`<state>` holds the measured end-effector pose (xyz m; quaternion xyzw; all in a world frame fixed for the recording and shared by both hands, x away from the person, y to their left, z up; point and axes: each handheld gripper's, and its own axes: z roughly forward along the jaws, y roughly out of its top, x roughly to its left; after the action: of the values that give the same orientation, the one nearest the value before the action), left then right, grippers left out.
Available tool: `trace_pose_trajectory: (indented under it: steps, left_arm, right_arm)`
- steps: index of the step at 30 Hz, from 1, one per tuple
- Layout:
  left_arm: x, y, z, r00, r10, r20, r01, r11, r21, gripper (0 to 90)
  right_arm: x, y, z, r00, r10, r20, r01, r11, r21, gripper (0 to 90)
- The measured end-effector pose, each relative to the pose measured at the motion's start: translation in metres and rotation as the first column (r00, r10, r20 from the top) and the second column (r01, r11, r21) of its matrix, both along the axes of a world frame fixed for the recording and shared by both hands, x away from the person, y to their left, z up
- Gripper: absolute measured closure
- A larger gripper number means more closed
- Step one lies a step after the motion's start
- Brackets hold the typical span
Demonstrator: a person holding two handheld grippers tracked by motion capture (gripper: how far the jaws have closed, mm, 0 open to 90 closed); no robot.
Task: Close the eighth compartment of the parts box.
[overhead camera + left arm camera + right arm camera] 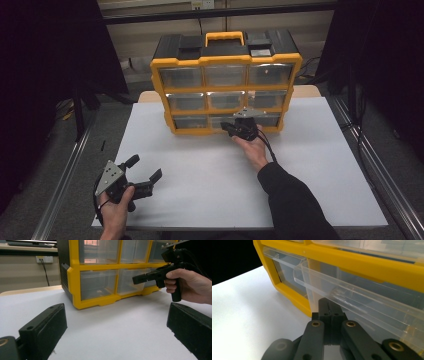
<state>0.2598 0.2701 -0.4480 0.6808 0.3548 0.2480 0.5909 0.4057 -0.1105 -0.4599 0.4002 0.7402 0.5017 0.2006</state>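
On the white table (200, 175) stands a yellow and black drawer cabinet (227, 82) with three rows of clear drawers and a yellow carry handle on its top; it is placed at the far side of the table, with its front turned to the person. The right gripper (231, 129) is held by the right hand (254, 150) at the bottom row of the cabinet, in front of the middle drawer (362, 300). This drawer is drawn out a little from the yellow frame. In the right gripper view the two black jaws are pressed together with no gap, and their tips are just under the clear front lip of this drawer; if they touch the lip I cannot tell, and nothing is seen between them. The left gripper (145, 176) is near the front left corner of the table, well apart from the cabinet, in the left hand (116, 210). Its jaws stand wide open and hold nothing
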Motion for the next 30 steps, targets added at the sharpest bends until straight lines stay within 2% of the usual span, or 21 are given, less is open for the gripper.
trace_pose_trajectory:
  steps: [5, 6, 8, 17, 21, 25, 30]
  left_arm:
    - [0.000, 0.000, 0.000, 1.0000, 0.002, 0.000, -0.002, 1.0000, 0.001, 2.5]
    - [-0.001, -0.001, 0.000, 1.0000, 0.003, -0.004, -0.003, 1.0000, -0.006, 2.5]
    - [0.000, -0.001, 0.000, 1.0000, -0.002, -0.003, 0.002, 1.0000, -0.005, 2.5]
    - [0.001, -0.001, 0.000, 0.9999, -0.014, 0.000, 0.014, 0.9999, -0.002, 2.5]
    - [0.001, -0.001, 0.000, 0.9999, -0.010, 0.000, 0.010, 0.9999, -0.003, 2.5]
    - [0.002, 0.000, 0.000, 1.0000, -0.005, -0.003, 0.005, 1.0000, 0.004, 2.5]
    - [0.002, 0.000, 0.000, 1.0000, -0.005, -0.004, 0.005, 1.0000, -0.005, 2.5]
  right_arm:
    - [0.003, 0.001, 0.000, 1.0000, 0.001, -0.004, -0.001, 1.000, -0.002, 90.0]
    - [0.004, 0.001, 0.001, 1.0000, -0.006, 0.002, 0.006, 1.000, -0.020, 90.0]
    - [0.005, 0.001, 0.002, 1.0000, -0.005, 0.004, 0.005, 1.000, -0.026, 90.0]
    - [0.009, 0.000, 0.003, 0.9999, -0.016, -0.003, 0.016, 1.000, -0.017, 90.0]
    - [0.012, 0.001, 0.003, 0.9997, -0.023, -0.001, 0.023, 0.999, -0.032, 90.0]
    - [0.014, 0.002, 0.003, 0.9996, -0.029, -0.005, 0.029, 0.999, -0.026, 90.0]
    - [0.015, 0.002, 0.003, 0.9997, -0.026, -0.004, 0.026, 0.999, -0.030, 90.0]
